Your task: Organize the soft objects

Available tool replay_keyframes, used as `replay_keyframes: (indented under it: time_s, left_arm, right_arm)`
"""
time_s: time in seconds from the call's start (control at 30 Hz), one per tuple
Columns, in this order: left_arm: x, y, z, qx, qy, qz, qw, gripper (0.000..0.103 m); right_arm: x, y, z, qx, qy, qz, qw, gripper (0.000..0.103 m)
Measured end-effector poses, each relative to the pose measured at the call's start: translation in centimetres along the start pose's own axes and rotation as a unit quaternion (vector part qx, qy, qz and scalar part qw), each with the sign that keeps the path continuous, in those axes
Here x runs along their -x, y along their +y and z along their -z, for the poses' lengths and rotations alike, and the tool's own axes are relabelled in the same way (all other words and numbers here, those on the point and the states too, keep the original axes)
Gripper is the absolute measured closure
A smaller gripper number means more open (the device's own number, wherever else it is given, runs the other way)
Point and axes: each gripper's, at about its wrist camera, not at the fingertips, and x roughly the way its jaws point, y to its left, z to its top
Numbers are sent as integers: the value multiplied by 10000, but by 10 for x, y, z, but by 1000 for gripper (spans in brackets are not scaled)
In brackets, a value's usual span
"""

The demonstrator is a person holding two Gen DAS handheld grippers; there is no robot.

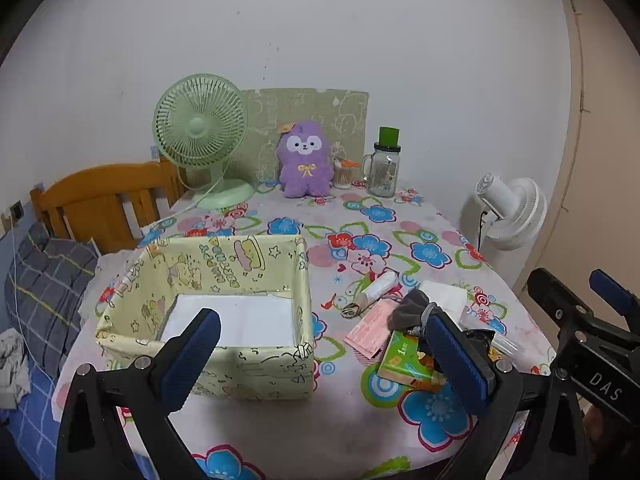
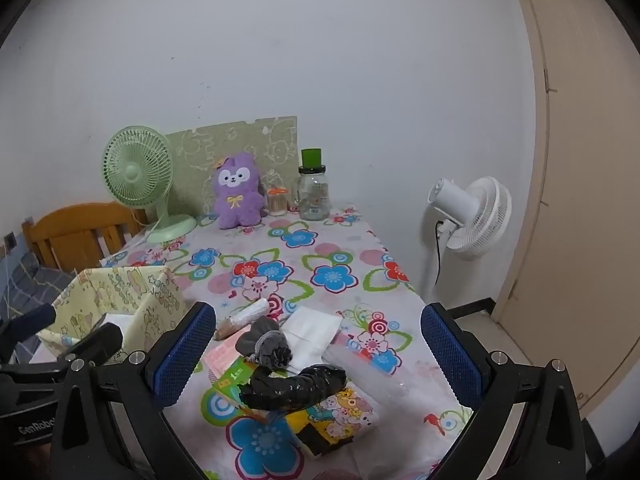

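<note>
Nearest the cameras, the left tool (image 1: 324, 356) and the right tool (image 2: 320, 350) are both seen spread as wide as they go, with nothing gripped between the blue pads; each is held above the near edge of the surface (image 2: 332, 248), which is covered by a flowered cloth. Under the right tool a heap of soft things is found: a black plastic-wrapped roll (image 2: 294, 388) is laid across a colourful cartoon-printed pack (image 2: 340, 412), a grey rolled sock (image 2: 266, 342) is set just behind it, and a white folded cloth (image 2: 314, 330) is lying beside the sock (touching it, as far as can be told). A pink packet (image 1: 370, 330) and a small white roll (image 1: 380, 284) are placed a little farther in. To the left of the heap, below the left tool, a pale yellow fabric box (image 1: 208, 268) is stood open, with a white sheet at its bottom. At the far edge, against the wall, a green desk fan (image 1: 200, 136), a purple plush toy (image 1: 305, 160) and a glass jar with a green lid (image 1: 384, 168) are lined up. A white standing fan (image 2: 468, 216) is seen off the surface to the right.
</note>
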Motion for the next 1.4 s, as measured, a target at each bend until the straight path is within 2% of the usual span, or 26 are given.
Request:
replay_keyframes:
  time_s: [0.67,1.4]
  left_arm:
    - [-1,-5,-1,-141,-191,-163,9996,0]
    - [-2,-3,1,-154,-184,-294,9993,0]
  right_arm:
    - [-2,3,2,53,28,49,10000,0]
    - [2,1,-4,24,14,-11,10000,0]
